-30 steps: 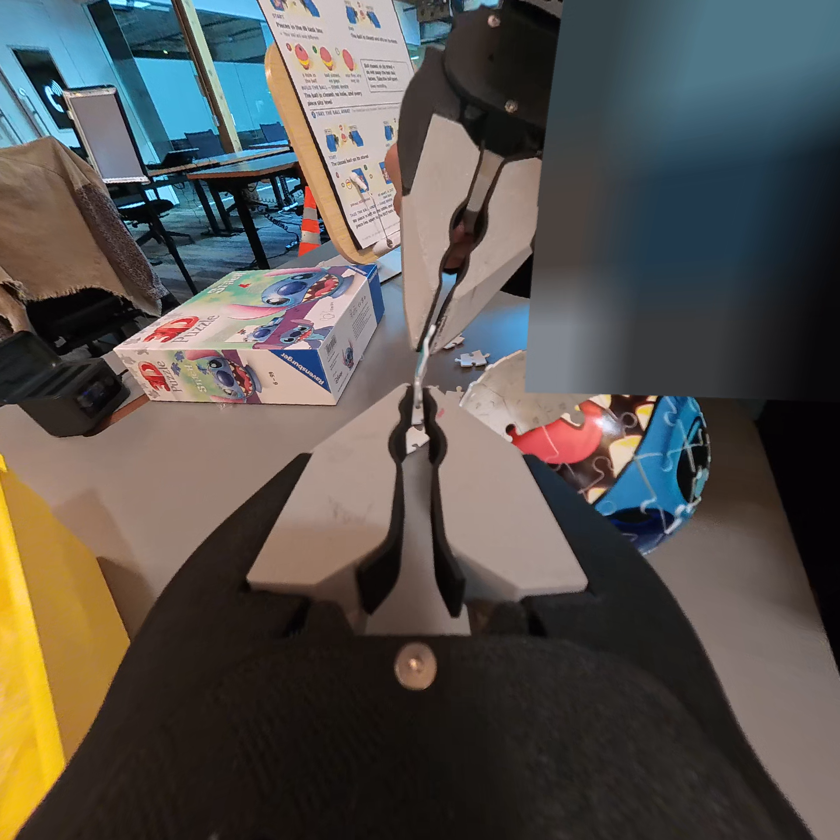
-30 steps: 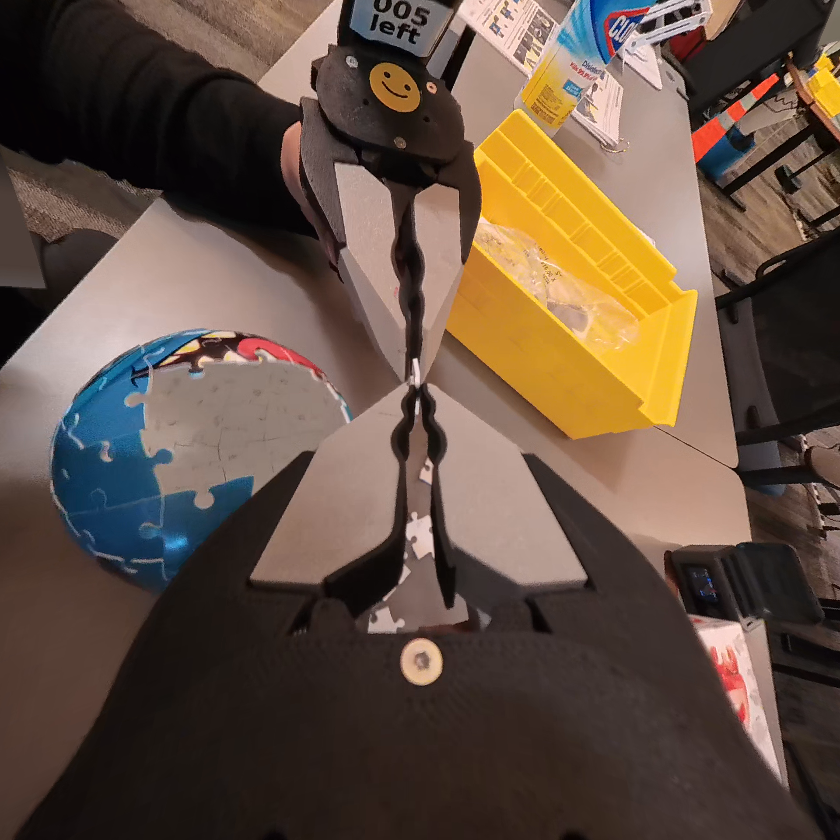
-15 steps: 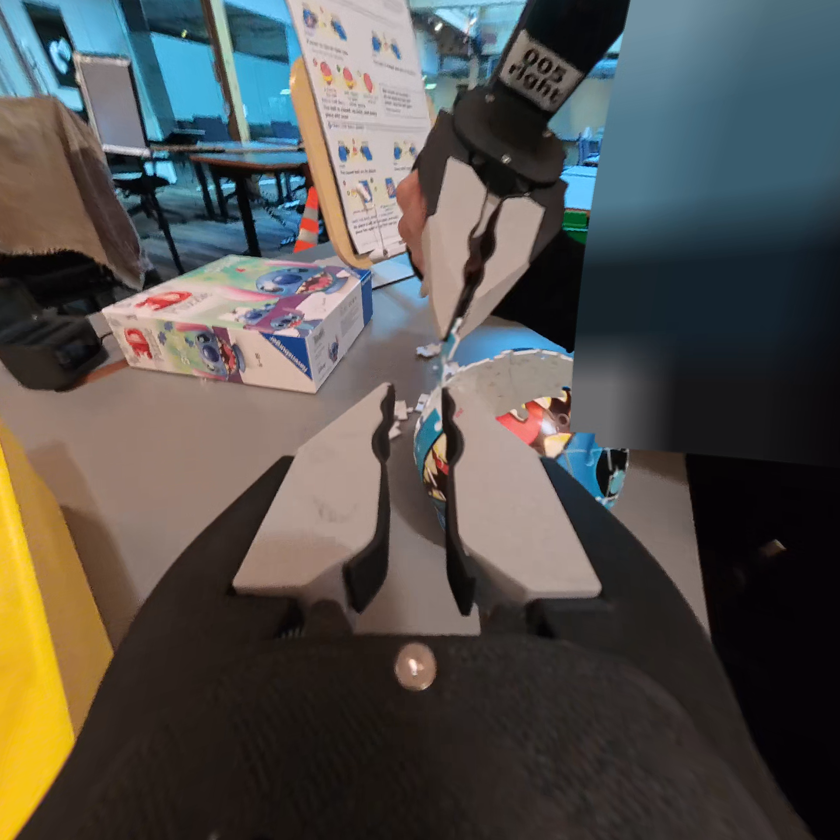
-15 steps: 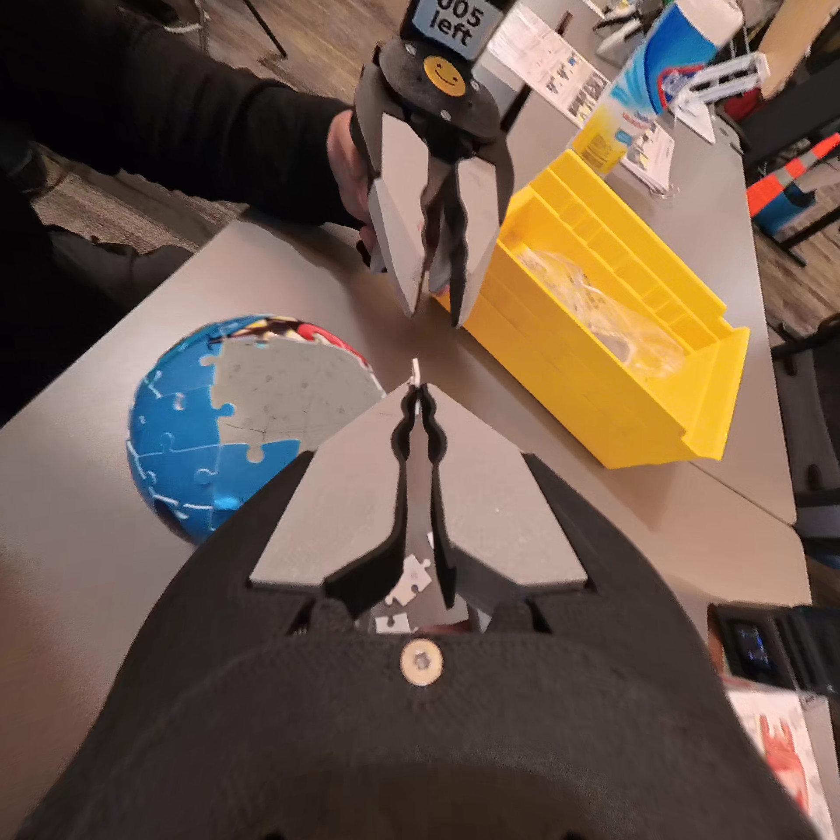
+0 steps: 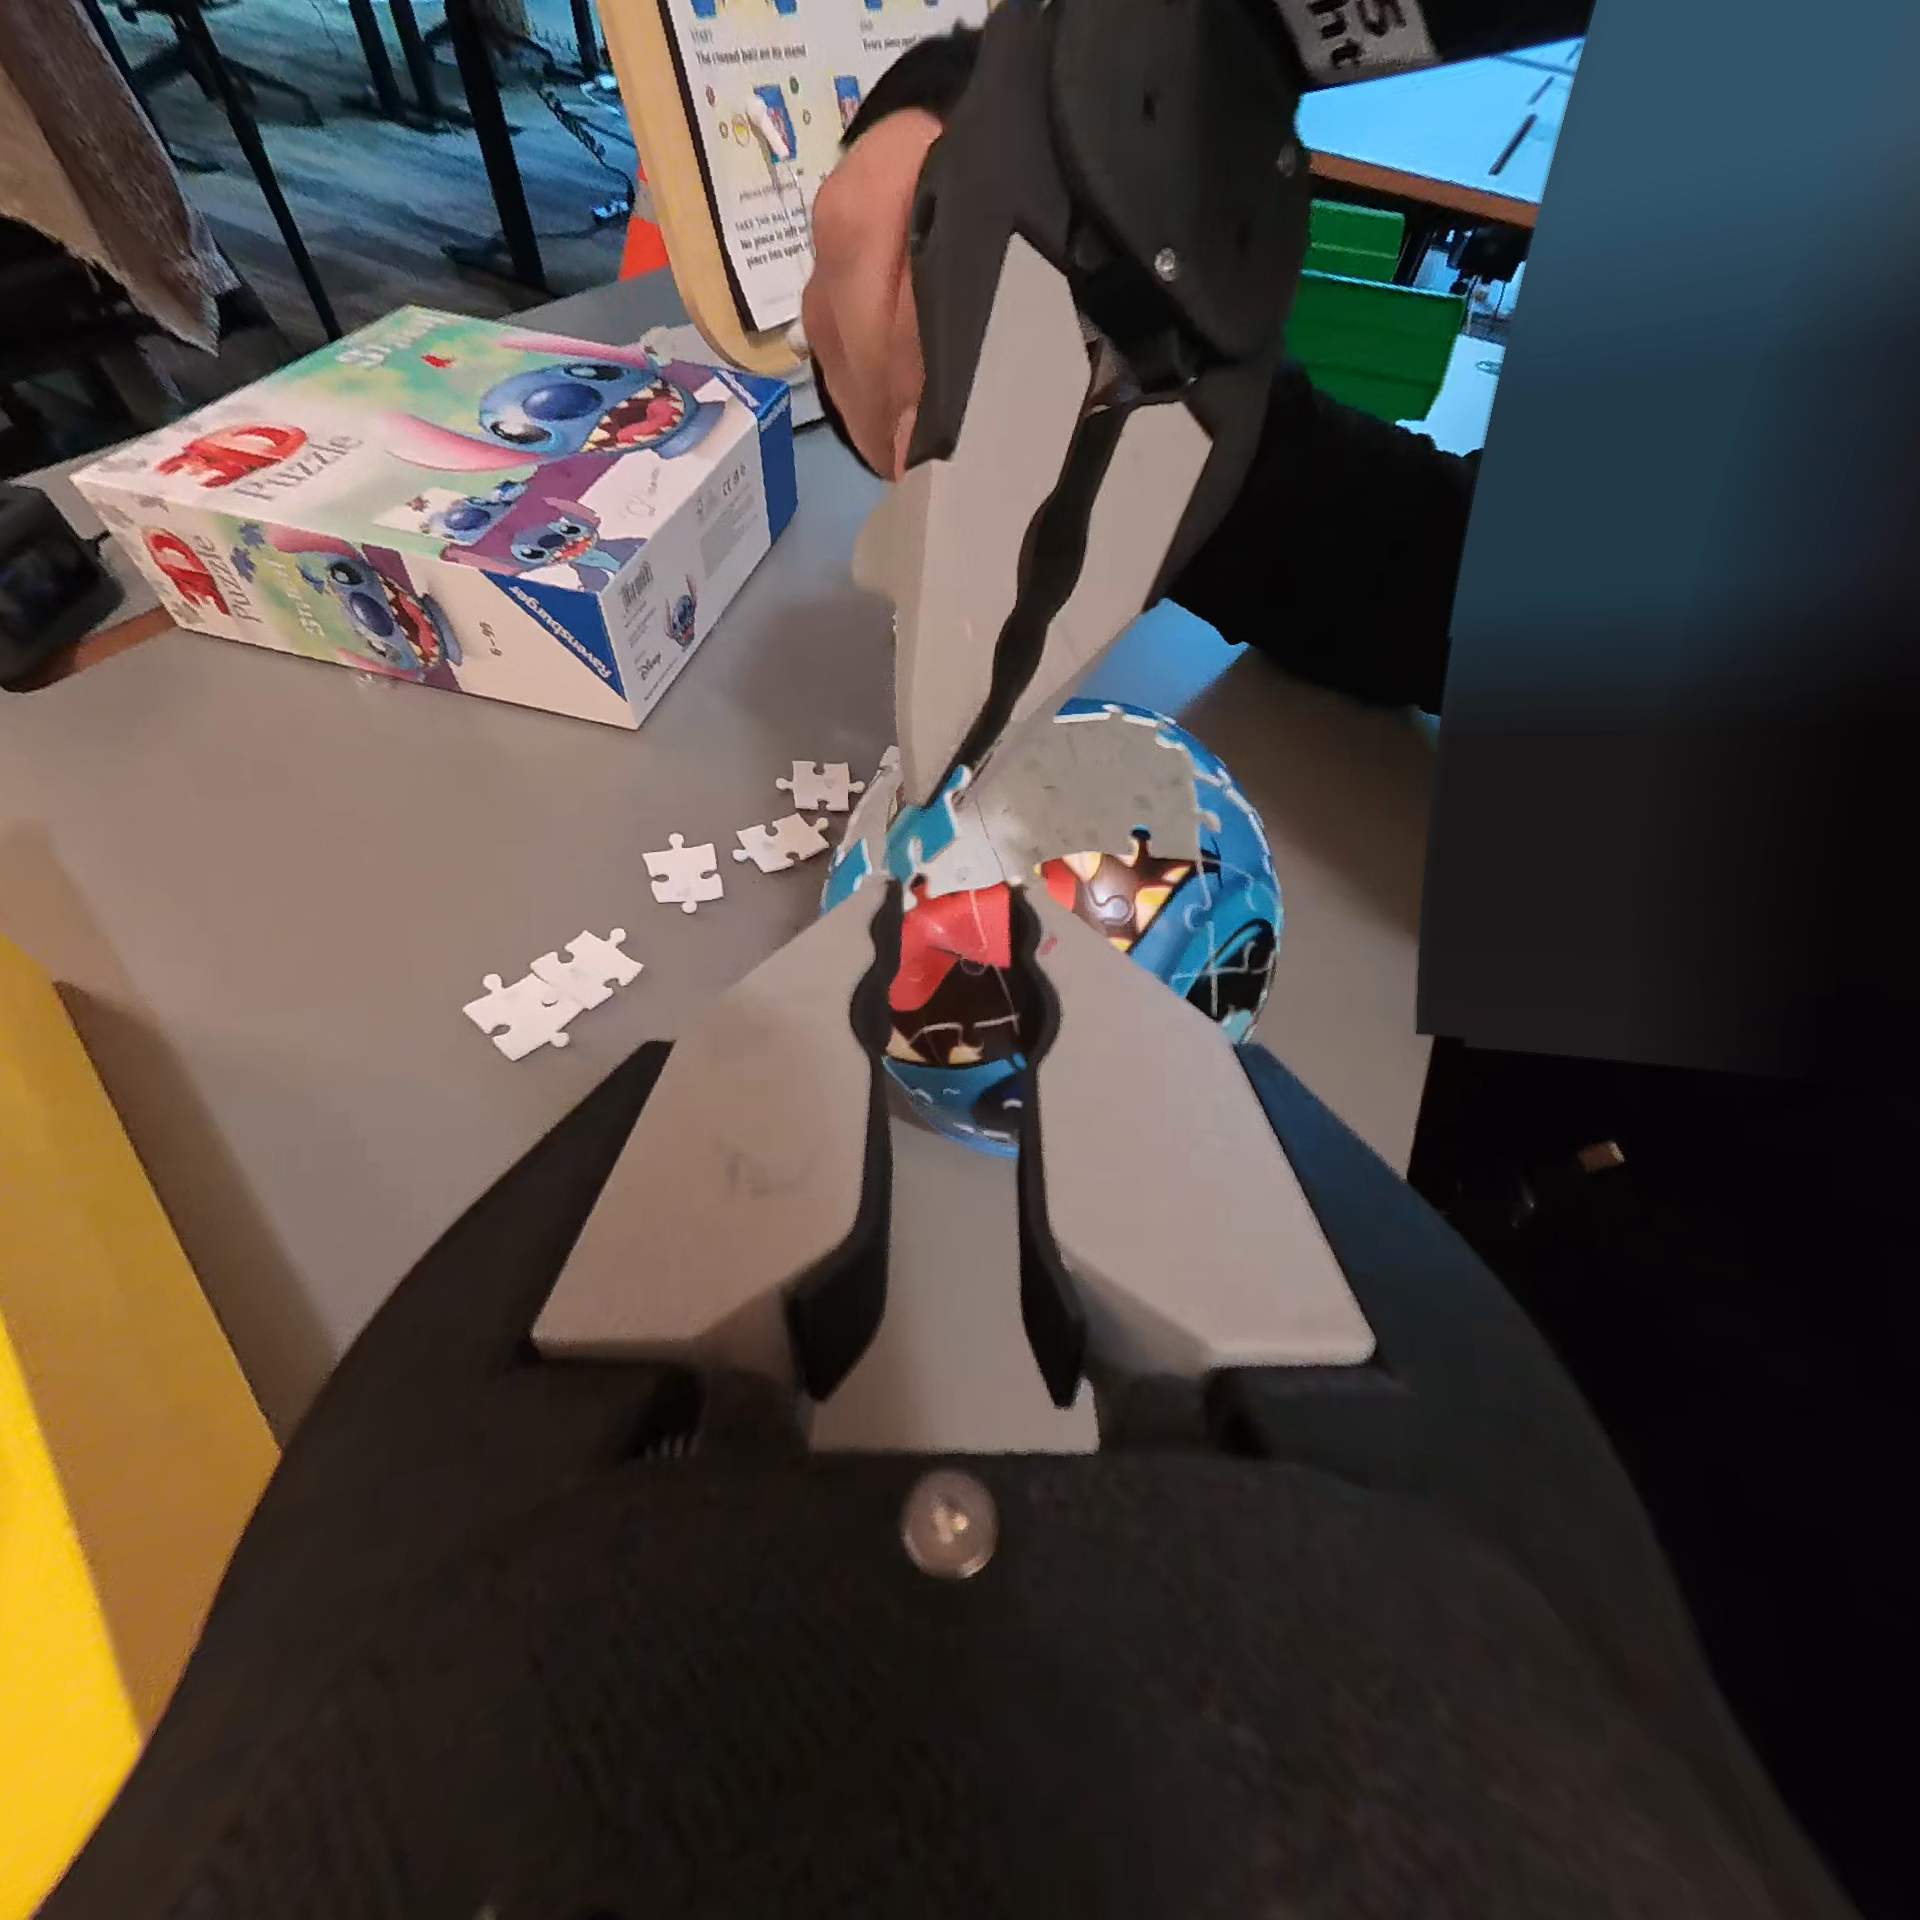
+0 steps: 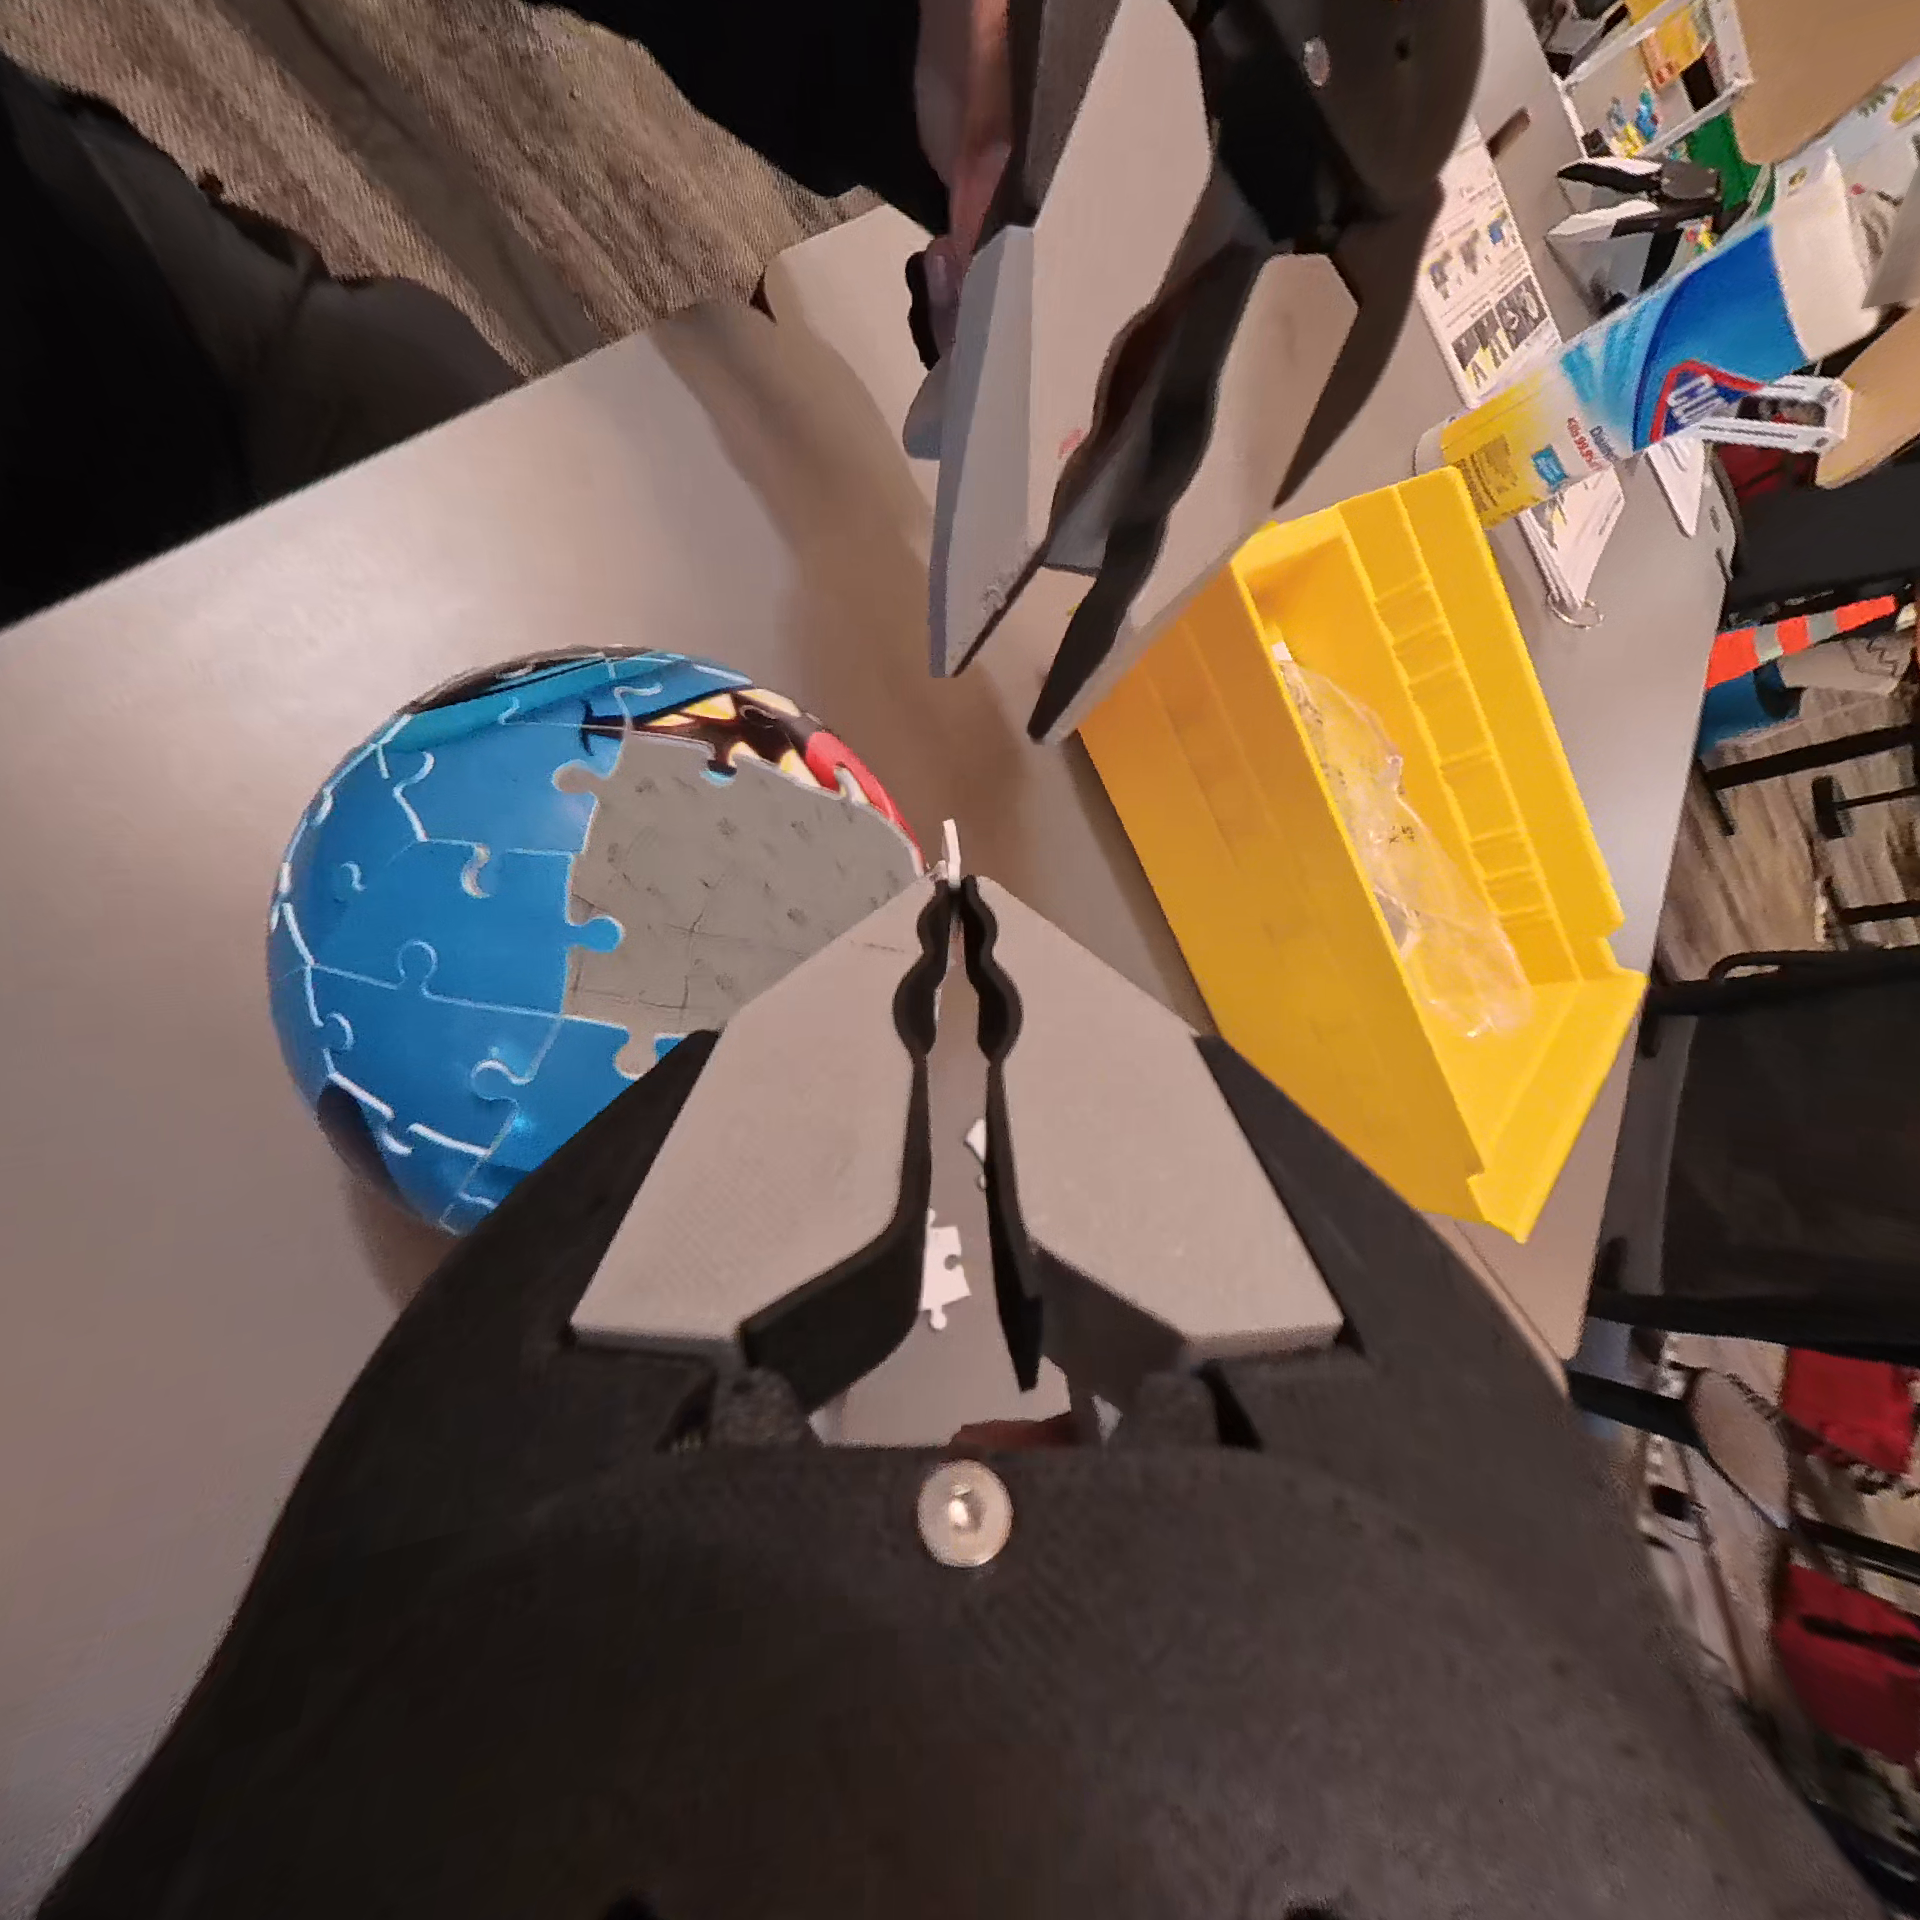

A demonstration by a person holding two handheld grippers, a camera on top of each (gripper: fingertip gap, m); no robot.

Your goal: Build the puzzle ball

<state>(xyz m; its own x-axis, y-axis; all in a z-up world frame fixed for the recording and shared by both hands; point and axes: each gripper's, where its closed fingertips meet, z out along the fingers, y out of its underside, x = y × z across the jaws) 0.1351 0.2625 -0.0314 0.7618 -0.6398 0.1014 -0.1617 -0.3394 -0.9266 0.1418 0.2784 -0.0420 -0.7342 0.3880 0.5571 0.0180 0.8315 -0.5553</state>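
The partly built puzzle ball (image 6: 447, 935), blue with a red and black picture, rests on the grey table (image 6: 312, 582); a large gap shows its grey inside. It also shows in the left wrist view (image 5: 1184, 935). My right gripper (image 6: 956, 894) is shut on a small white puzzle piece (image 6: 951, 847), held at the gap's rim. In the left wrist view the right gripper (image 5: 945, 774) points down onto the ball's top edge. My left gripper (image 5: 961, 925) is open and empty, just before the ball. In the right wrist view it (image 6: 992, 696) hovers above the ball.
Several loose white pieces (image 5: 681, 873) lie on the table left of the ball. The puzzle box (image 5: 436, 509) lies behind them, an instruction board (image 5: 748, 156) farther back. A yellow bin (image 6: 1278, 987) with a clear bag stands beside the left gripper, a wipes canister (image 6: 1642, 384) beyond.
A second ago both grippers pinched the piece. The left gripper has opened and let go. The right gripper has carried the piece down to the ball's rim, and the left has moved toward the ball.
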